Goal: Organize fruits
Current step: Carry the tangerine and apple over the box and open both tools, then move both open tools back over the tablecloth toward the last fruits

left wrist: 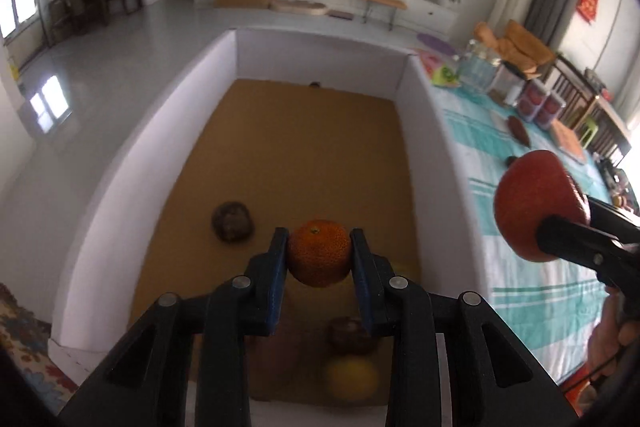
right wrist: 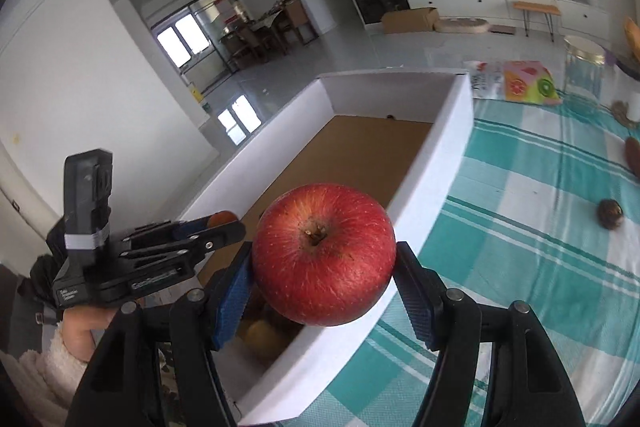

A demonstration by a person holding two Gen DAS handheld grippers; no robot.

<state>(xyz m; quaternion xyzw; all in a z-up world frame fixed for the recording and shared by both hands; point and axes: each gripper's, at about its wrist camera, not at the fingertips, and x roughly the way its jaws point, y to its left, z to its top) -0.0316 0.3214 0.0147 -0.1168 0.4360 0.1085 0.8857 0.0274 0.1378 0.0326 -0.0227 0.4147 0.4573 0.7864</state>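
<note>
My left gripper (left wrist: 319, 253) is shut on an orange mandarin (left wrist: 318, 251) and holds it above the inside of the white box (left wrist: 132, 163) with a brown cardboard floor. My right gripper (right wrist: 324, 261) is shut on a red apple (right wrist: 325, 254) over the box's right wall (right wrist: 436, 167). The apple also shows in the left wrist view (left wrist: 536, 203), right of the box. In the box lie a dark brown fruit (left wrist: 233, 221), another dark fruit (left wrist: 350, 335) and a yellow fruit (left wrist: 352, 379), both blurred under my fingers. The left gripper shows in the right wrist view (right wrist: 224, 223).
The box stands on a teal-and-white striped cloth (right wrist: 540, 247). On the cloth lie a small dark fruit (right wrist: 610, 213), a brown fruit (left wrist: 519, 131), a glass jar (right wrist: 583, 71), red-lidded containers (left wrist: 540, 103) and a colourful fruit-print bag (right wrist: 524, 83).
</note>
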